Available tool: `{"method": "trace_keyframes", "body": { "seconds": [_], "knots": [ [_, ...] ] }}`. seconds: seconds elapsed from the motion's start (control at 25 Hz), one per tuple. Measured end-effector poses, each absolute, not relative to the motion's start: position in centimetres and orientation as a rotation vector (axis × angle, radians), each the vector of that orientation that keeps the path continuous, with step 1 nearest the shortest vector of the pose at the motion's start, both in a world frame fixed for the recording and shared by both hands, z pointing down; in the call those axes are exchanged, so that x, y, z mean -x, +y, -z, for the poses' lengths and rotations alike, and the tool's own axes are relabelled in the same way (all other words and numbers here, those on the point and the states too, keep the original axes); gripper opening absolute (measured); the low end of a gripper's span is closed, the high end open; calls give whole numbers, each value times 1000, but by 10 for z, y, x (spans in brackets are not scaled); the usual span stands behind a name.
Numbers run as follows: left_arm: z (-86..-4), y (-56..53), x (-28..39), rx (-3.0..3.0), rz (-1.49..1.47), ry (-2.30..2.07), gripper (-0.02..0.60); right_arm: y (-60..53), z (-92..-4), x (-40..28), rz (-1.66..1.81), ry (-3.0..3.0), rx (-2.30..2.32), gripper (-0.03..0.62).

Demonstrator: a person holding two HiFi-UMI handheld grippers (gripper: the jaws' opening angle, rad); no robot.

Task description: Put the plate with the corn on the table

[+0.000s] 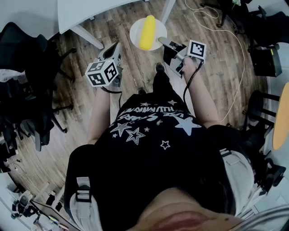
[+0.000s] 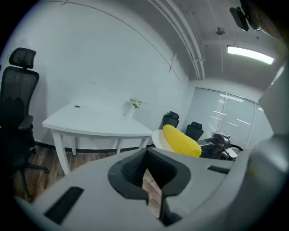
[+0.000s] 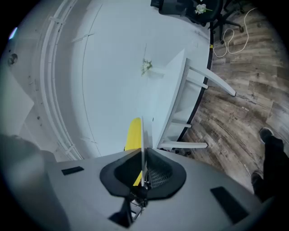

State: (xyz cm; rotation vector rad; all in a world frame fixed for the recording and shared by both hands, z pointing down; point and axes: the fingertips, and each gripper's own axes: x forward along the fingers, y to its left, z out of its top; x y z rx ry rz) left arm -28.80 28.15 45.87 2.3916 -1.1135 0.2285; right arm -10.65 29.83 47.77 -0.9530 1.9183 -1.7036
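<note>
The right gripper (image 1: 163, 42) is clamped on the near rim of a round white plate (image 1: 135, 28), its jaws pressed nearly together with only the thin rim between them. In the right gripper view (image 3: 142, 173) the plate (image 3: 142, 140) shows edge-on as a pale line running straight out from the pads. A yellow cob of corn (image 3: 132, 135) lies on the plate just to the left of that line. From the head view the corn (image 1: 147, 32) lies along the middle of the plate, directly ahead of the right gripper's tips. The plate is held in the air over the wood-plank floor (image 1: 212, 67). The white curved-top table (image 1: 86, 12) stands beyond the plate and off to the left of this gripper, apart from the plate. The left gripper (image 1: 113, 50) sits level with the right one, to the left of the plate and clear of it. Its jaws (image 2: 146, 163) meet at the tips with nothing between them, and only a sliver of floor shows lower down. From the left gripper view the plate (image 2: 158, 137) and corn (image 2: 181, 140) lie just ahead and to the right, with the right gripper (image 2: 220, 143) behind them. The table (image 2: 95, 122) stands ahead to the left, and a black office chair (image 2: 18, 108) is at the far left.
</note>
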Motion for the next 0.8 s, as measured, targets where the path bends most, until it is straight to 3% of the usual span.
{"method": "trace_keyframes", "body": {
  "seconds": [0.8],
  "knots": [
    [-468,282,283,-2390,-247,-1093,6,294,-478,105,1686,1944,953,28]
  ]
}}
